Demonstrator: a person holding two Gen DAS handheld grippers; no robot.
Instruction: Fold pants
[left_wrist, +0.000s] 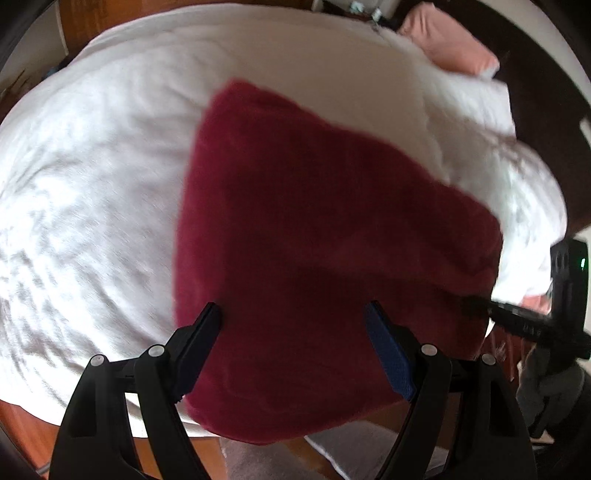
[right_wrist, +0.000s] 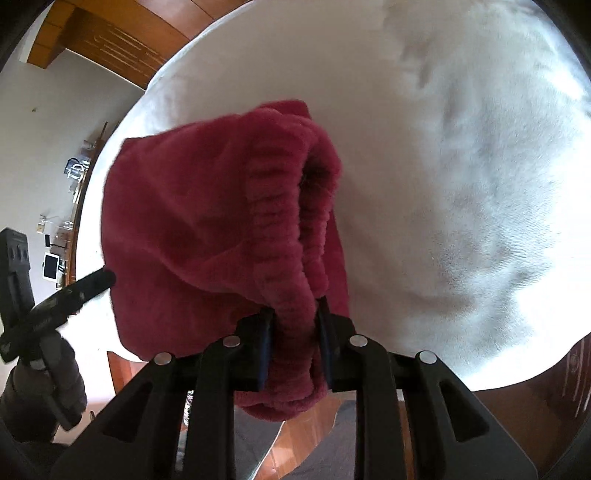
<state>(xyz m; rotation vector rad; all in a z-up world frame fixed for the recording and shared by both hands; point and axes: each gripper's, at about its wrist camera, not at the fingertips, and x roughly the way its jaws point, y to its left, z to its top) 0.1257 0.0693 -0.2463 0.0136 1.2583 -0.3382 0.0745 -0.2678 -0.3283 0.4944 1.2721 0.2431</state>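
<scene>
Pants (right_wrist: 192, 229): dark red fleece, lying on the white bed (left_wrist: 92, 184) near its front edge, already bunched into a short block.

The elastic waistband (right_wrist: 295, 236) runs from the right gripper (right_wrist: 293, 343) away across the bed; its fingers (right_wrist: 266, 343) are clamped on that waistband end; the left gripper (left_wrist: 295, 325) hangs over the pants' near edge, its fingers (left_wrist: 388, 354) spread wide and holding nothing; the right hand is thus the one with the cloth; no label or writing is legible.

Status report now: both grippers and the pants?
Right gripper shut on pants waistband. Left gripper open above them. Pants on white bed. Nothing in the way.
</scene>
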